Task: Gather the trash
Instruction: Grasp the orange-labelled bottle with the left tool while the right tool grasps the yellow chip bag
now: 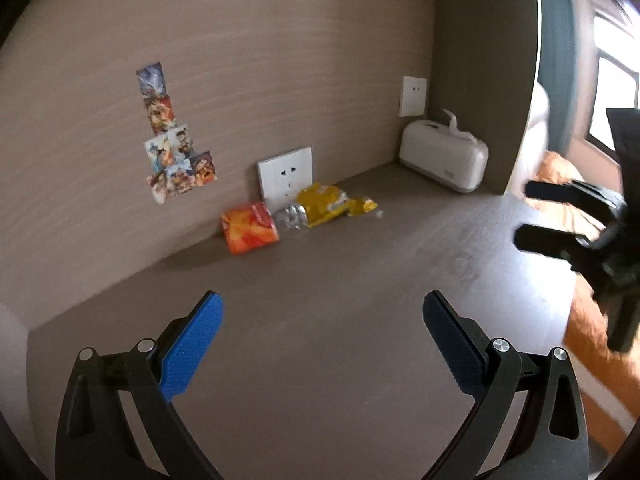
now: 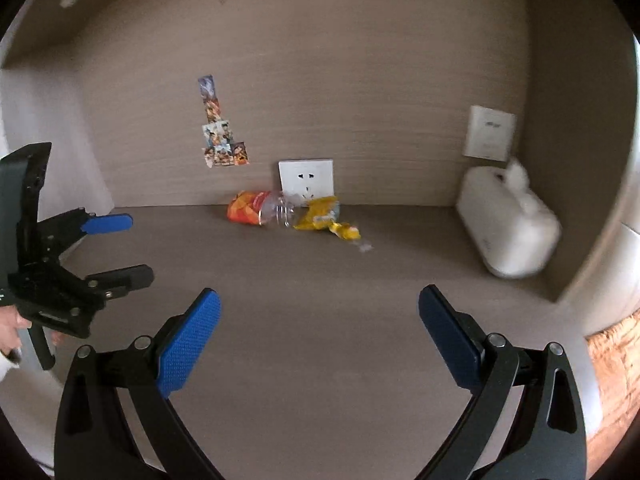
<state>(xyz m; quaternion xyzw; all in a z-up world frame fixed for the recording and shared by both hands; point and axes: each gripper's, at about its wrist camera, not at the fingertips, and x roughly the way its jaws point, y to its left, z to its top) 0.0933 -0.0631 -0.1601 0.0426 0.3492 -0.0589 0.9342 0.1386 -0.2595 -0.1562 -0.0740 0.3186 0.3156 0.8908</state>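
The trash sits far back on the brown wooden desk (image 2: pixel 320 320), right against the wall under the white wall socket (image 2: pixel 306 178). It lies in a row from left to right: an orange paper packet (image 2: pixel 243 208), a clear crushed plastic bottle (image 2: pixel 278 213), then a yellow crinkly snack bag (image 2: pixel 324 218). The left gripper (image 1: pixel 322 326) and the right gripper (image 2: pixel 319 322) both have their blue fingers wide apart and hold nothing. Both are well apart from the trash, which is straight ahead. I think the left one is nearer the orange packet.
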